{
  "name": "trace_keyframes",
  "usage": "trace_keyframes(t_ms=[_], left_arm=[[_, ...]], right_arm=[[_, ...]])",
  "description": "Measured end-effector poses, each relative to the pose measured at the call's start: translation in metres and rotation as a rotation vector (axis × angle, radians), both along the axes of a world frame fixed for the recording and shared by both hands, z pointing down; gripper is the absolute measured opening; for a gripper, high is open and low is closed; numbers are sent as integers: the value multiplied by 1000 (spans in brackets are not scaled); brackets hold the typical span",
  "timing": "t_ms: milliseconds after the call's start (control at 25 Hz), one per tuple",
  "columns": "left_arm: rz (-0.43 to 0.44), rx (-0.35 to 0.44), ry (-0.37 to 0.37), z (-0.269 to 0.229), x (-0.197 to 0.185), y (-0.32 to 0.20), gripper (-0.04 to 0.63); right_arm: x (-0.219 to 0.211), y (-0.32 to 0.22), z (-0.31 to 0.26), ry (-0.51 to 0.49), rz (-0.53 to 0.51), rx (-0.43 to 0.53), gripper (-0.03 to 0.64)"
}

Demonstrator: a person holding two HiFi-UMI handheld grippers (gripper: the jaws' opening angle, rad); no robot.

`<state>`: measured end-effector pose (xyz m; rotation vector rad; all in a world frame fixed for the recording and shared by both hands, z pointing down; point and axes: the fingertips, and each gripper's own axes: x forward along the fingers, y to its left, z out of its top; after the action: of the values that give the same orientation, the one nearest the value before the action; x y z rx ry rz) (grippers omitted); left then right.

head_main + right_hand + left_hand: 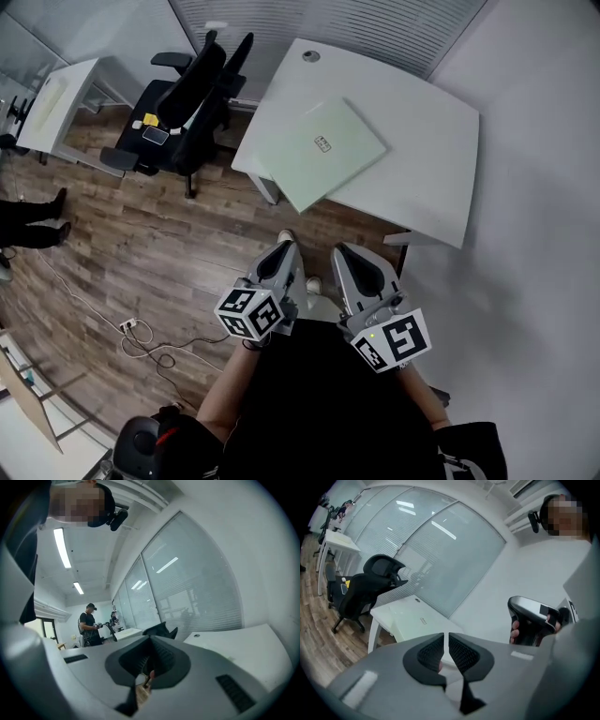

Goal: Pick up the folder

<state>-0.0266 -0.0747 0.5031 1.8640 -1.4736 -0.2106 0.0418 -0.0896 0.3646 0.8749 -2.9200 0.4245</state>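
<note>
The pale green folder (323,150) lies flat on the white bench (427,141), turned at an angle so that 1 corner juts out past the bench's near edge over the wooden floor (141,248). That overhang looks like the reason for its placing: a flat folder flush on a surface gives 2 jaws nothing to close on, while a free edge can be taken from above and below. Both grippers are well apart from it, held side by side close to the person's body and pointing toward the bench. The left gripper (284,246) has its jaws pressed together bar a hairline slit, with nothing between them, and its own view looks past them at the bench and folder. The right gripper (345,251) has its jaws closed on each other too, empty. Neither is set for a grasp, so the pickup has not begun. Whichever gripper takes the folder will probably have to spread its jaws and come in level with the overhanging corner. A black office chair (183,103) stands just left of the bench, clear of the likely path.
</note>
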Motion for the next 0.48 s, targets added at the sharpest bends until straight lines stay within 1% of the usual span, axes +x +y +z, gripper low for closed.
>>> trace_keyframes(t_ms=[40,160,240,360,480], left_arm=[[13,-18,22,7,0,-5,16],[45,-87,91,30,-1,-21,71],[37,-122,143,44,-4,-32,93],[23,-169,212,65,-11,-48,151],[20,-210,266,86,-16,-64,200]], right_arm=[[-2,-5,2,4,6,-7,-5],[-9,-18,10,24,13,-32,-5],[-16,-27,16,37,11,-47,-4],[-26,-40,26,57,4,-74,-5],[-36,-50,37,71,3,-106,-5]])
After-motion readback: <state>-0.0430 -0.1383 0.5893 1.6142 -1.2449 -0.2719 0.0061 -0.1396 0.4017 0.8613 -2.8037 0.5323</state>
